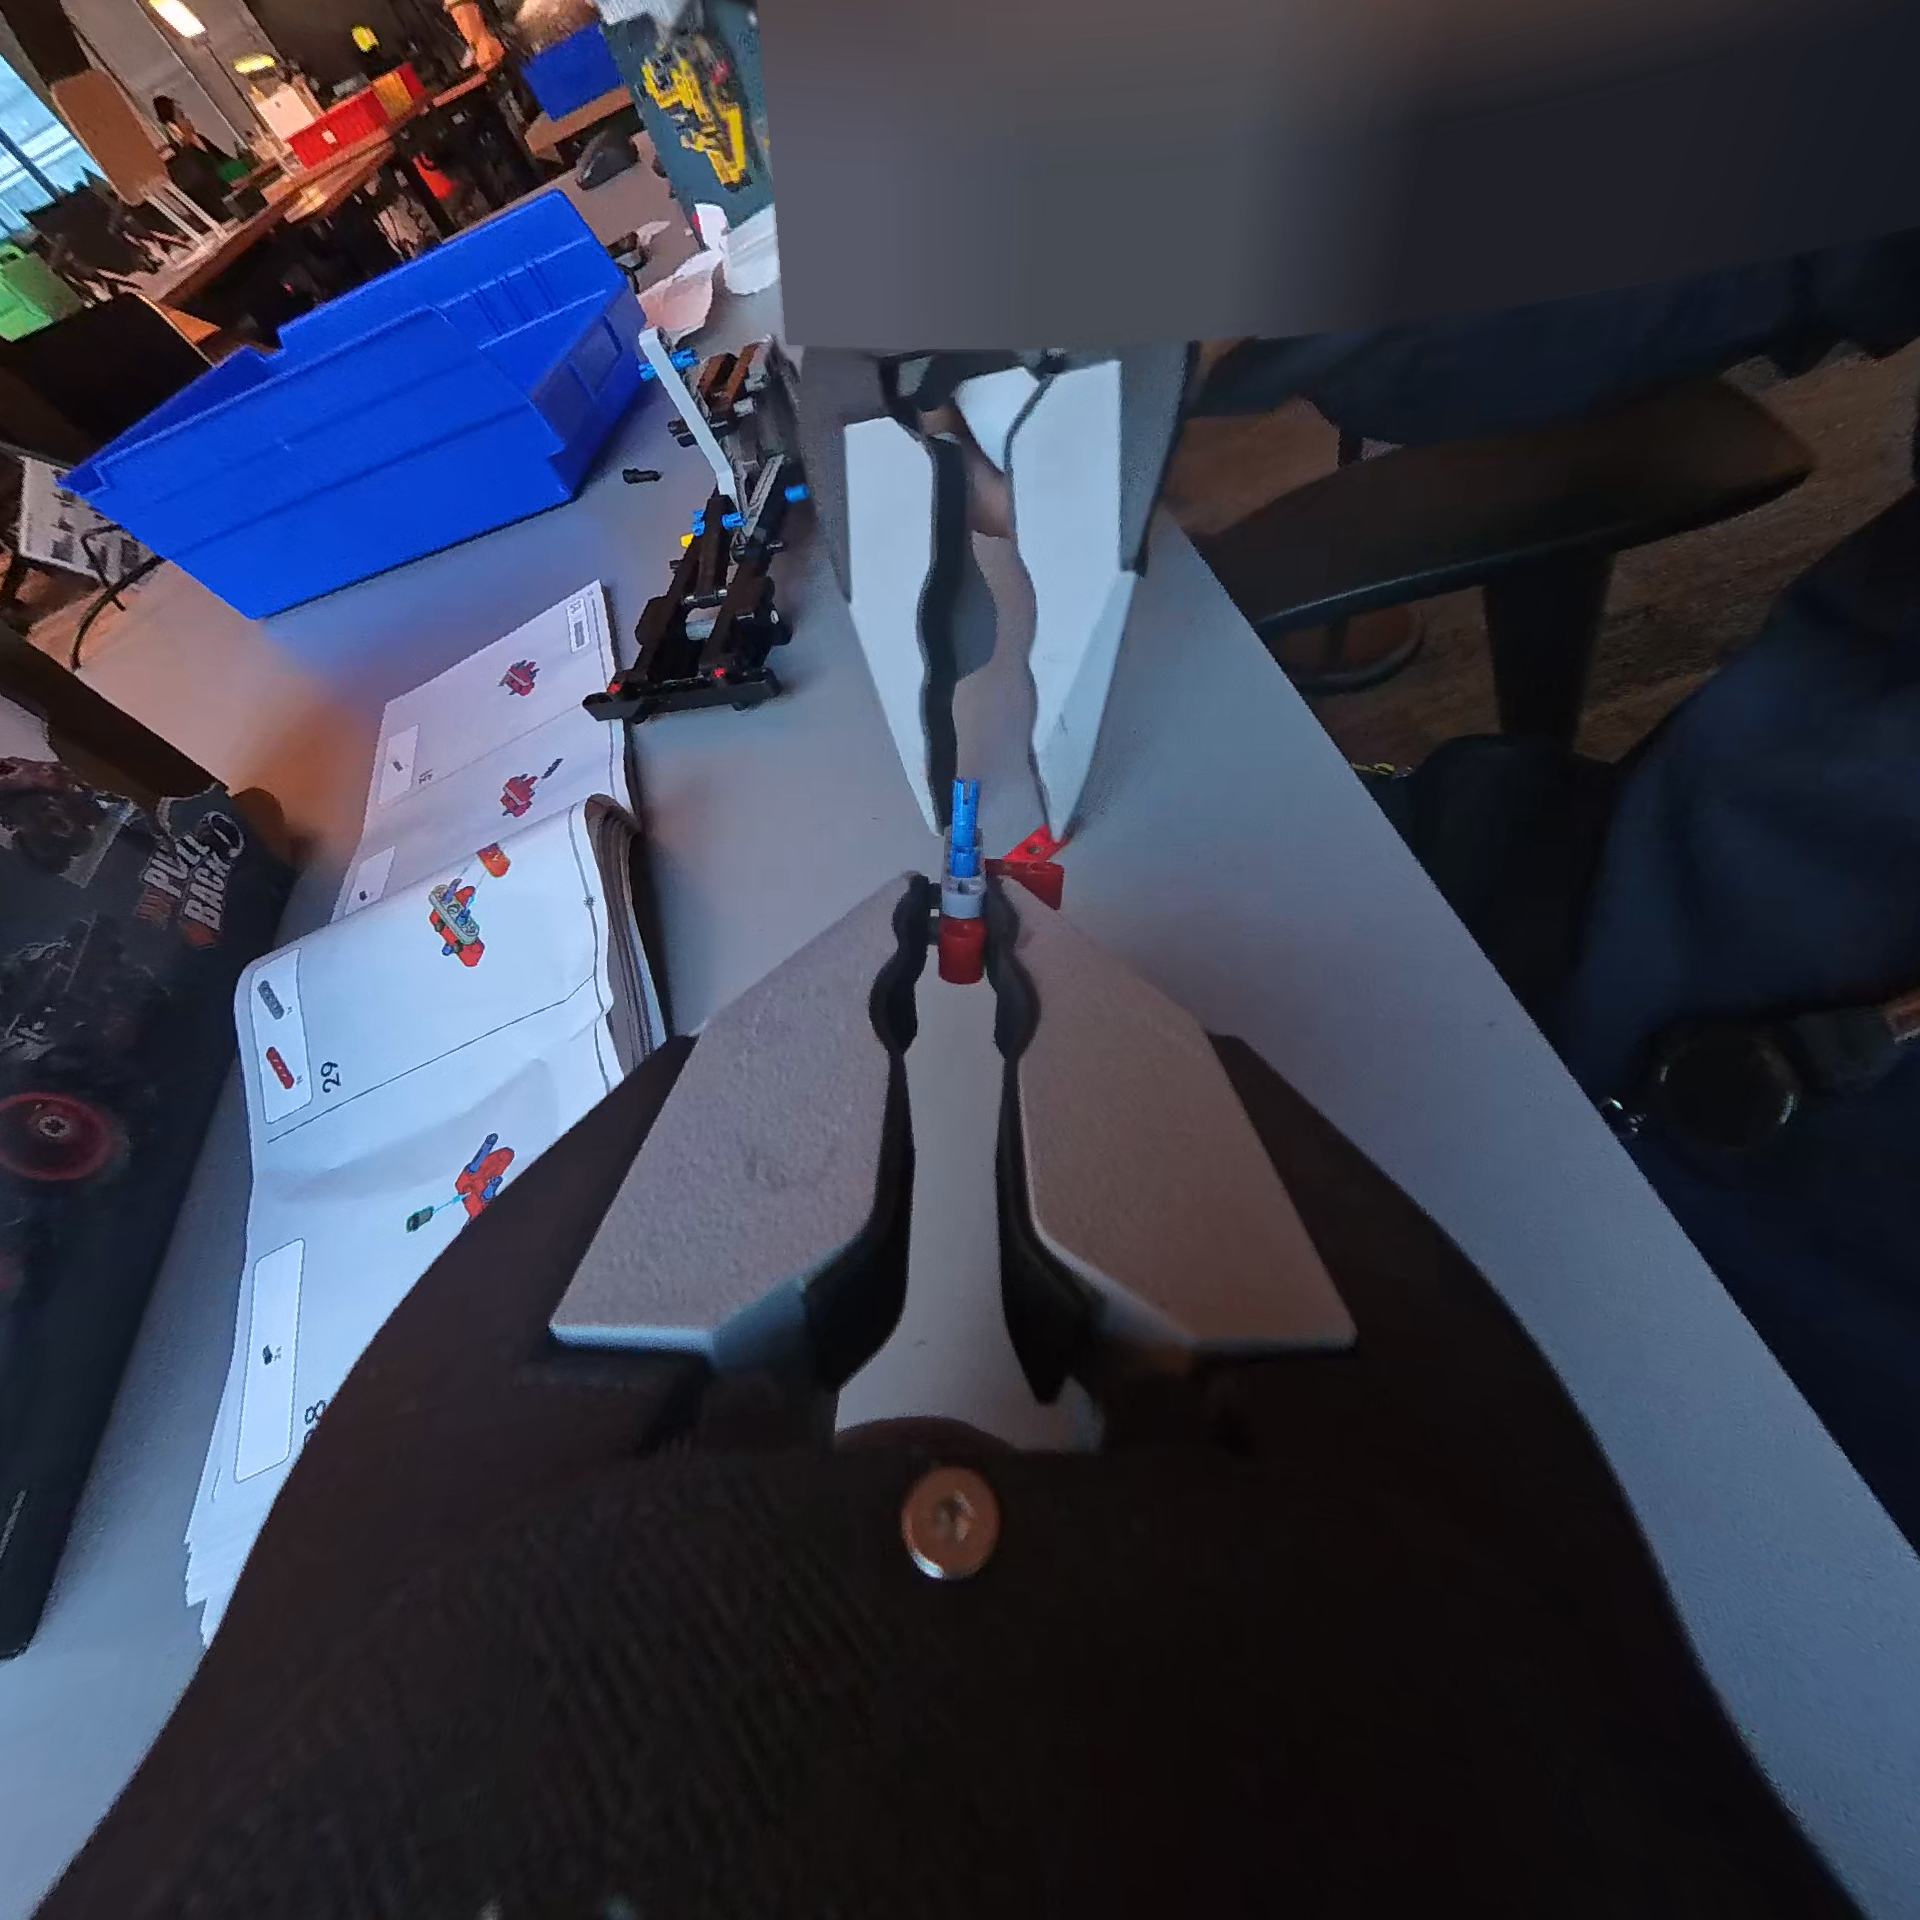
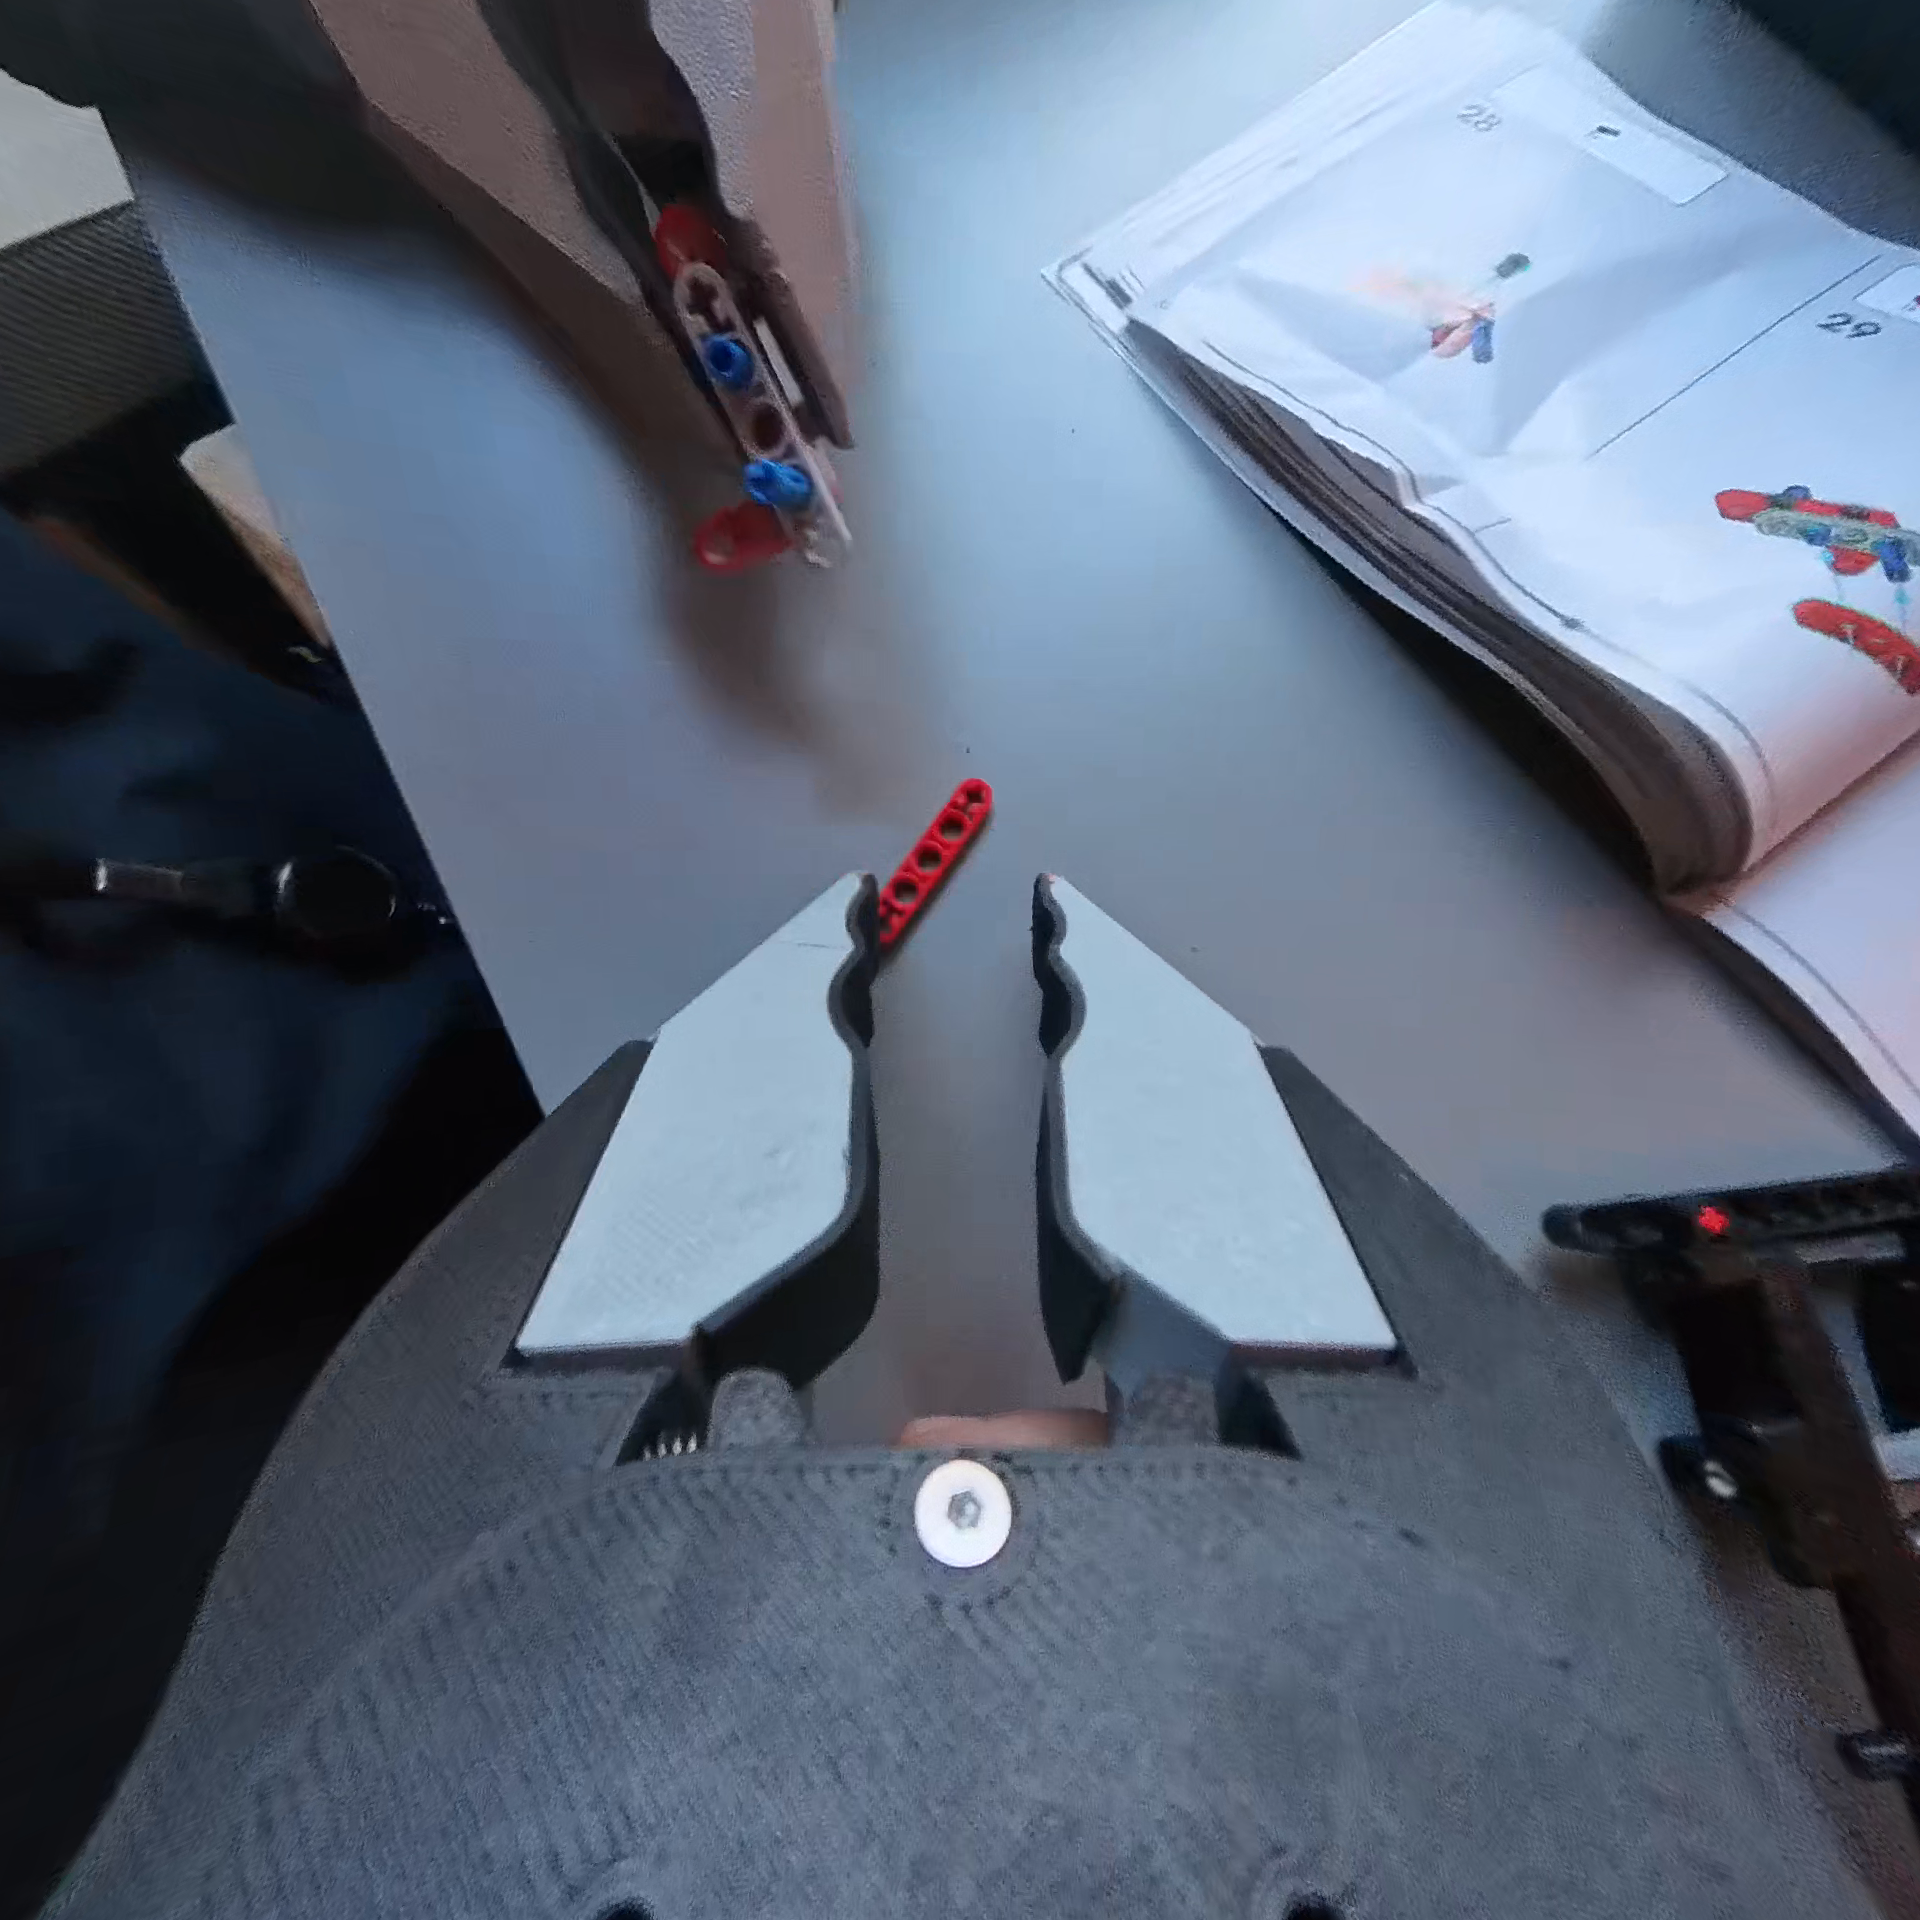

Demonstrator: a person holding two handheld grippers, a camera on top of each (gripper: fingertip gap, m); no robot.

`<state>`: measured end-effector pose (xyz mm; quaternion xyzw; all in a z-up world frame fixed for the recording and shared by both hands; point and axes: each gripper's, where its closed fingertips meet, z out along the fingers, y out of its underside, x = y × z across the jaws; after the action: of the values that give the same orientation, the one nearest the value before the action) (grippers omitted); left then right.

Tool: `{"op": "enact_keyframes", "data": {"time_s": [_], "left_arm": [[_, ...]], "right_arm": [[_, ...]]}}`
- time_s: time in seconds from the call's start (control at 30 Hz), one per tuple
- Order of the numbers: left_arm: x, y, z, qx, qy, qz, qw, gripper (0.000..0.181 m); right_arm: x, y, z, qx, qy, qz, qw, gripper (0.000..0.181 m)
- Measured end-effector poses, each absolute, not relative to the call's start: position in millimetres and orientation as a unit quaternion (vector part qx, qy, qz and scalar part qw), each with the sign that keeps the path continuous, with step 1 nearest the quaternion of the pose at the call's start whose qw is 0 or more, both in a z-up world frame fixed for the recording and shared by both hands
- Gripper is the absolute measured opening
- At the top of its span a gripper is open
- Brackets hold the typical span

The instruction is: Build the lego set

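My left gripper (image 1: 958, 899) is shut on a small sub-assembly (image 1: 961, 935), a grey beam with blue pins and red end pieces, held above the grey table (image 1: 1299, 1039). In the right wrist view the left gripper (image 2: 800, 509) shows at the upper left with the sub-assembly (image 2: 753, 416) sticking out of its tip. My right gripper (image 2: 954, 894) is open and empty, low over the table. A thin red beam (image 2: 935, 857) with several holes lies flat just past its left fingertip (image 2: 857, 904). From the left wrist view the right gripper (image 1: 997, 826) faces mine, with the red beam (image 1: 1034, 868) beside its tip.
An open instruction booklet (image 1: 468, 935) (image 2: 1558, 416) lies on the table. A black chassis build (image 1: 717, 623) (image 2: 1766, 1299) sits beside it. A blue bin (image 1: 364, 436) stands behind, and the set's dark box (image 1: 94, 1039) lies at the left. The table edge (image 1: 1455, 935) runs alongside a person's legs. There is about 7 centimetres between the tips of the two grippers.
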<state>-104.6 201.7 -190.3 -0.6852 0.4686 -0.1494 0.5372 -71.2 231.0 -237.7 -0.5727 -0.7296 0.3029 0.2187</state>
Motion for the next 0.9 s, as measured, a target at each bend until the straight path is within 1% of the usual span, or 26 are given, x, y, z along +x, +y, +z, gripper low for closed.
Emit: {"op": "enact_keyframes", "data": {"time_s": [0.03,0.1,0.3,0.4,0.47,0.6,0.7,0.8,0.9], "left_arm": [[-104.5,201.9,-190.9,-0.686,0.469,-0.149,0.535,0.007],[-104.2,201.9,-191.9,-0.687,0.471,-0.148,0.533,0.007],[-105.8,201.4,-192.2,-0.697,0.461,-0.159,0.526,0.007],[-108.2,203.0,-193.6,-0.722,0.432,-0.192,0.506,0.007],[-108.1,201.9,-195.9,-0.737,0.417,-0.222,0.484,0.007],[-105.6,198.6,-200.9,-0.755,0.400,-0.258,0.450,0.007],[-102.1,195.7,-199.4,-0.761,0.382,-0.295,0.434,0.007],[-104.0,195.6,-197.0,-0.765,0.357,-0.327,0.424,0.007],[-106.2,196.1,-192.5,-0.760,0.347,-0.340,0.432,0.007]], "right_arm": [[-73.0,229.0,-239.6,-0.576,-0.728,0.292,0.232,0.028],[-75.7,229.0,-245.3,-0.583,-0.727,0.263,0.250,0.028],[-77.1,227.8,-245.4,-0.583,-0.723,0.264,0.260,0.004],[-75.7,228.6,-244.6,-0.584,-0.720,0.281,0.248,0.004],[-77.8,230.0,-237.6,-0.579,-0.710,0.316,0.246,0.004],[-90.0,218.4,-199.4,-0.549,-0.671,0.451,0.212,0.003],[-102.1,209.1,-181.8,-0.524,-0.647,0.525,0.178,0.003],[-109.9,202.7,-181.3,-0.513,-0.637,0.558,0.142,0.003],[-110.8,203.5,-176.2,-0.503,-0.626,0.581,0.133,0.003]]}}
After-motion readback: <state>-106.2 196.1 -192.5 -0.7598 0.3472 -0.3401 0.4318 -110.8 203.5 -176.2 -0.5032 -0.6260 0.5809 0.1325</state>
